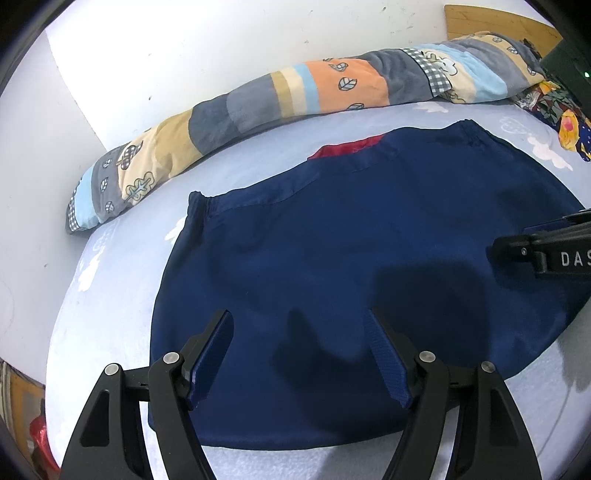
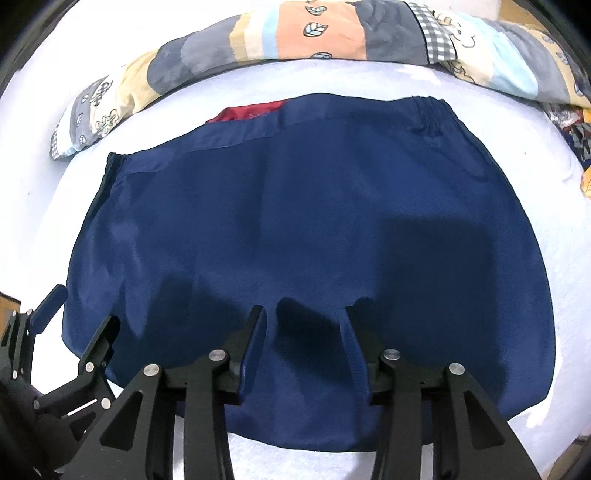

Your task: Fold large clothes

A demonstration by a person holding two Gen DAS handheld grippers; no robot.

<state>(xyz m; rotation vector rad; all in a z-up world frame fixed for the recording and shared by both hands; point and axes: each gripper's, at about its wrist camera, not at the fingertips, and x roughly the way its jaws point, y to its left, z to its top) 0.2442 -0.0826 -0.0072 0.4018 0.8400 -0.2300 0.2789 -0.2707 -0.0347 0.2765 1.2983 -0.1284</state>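
Observation:
A navy blue garment (image 1: 351, 266) lies folded flat on the pale blue bed sheet (image 1: 107, 295), its elastic waistband toward the wall and a bit of red lining (image 1: 351, 147) showing there. It fills the right wrist view (image 2: 303, 221) too. My left gripper (image 1: 301, 321) is open and empty, hovering over the garment's near left part. My right gripper (image 2: 304, 314) is open and empty over the near middle edge. The right gripper's body shows at the right edge of the left wrist view (image 1: 546, 251); the left gripper shows at lower left in the right wrist view (image 2: 74, 325).
A long patchwork pillow (image 1: 295, 92) lies along the white wall (image 1: 166, 48) behind the garment. Patterned colourful cloth (image 1: 565, 118) sits at the far right. A wooden headboard (image 1: 491, 22) is at the top right. The bed's left edge drops off near a red object (image 1: 40, 435).

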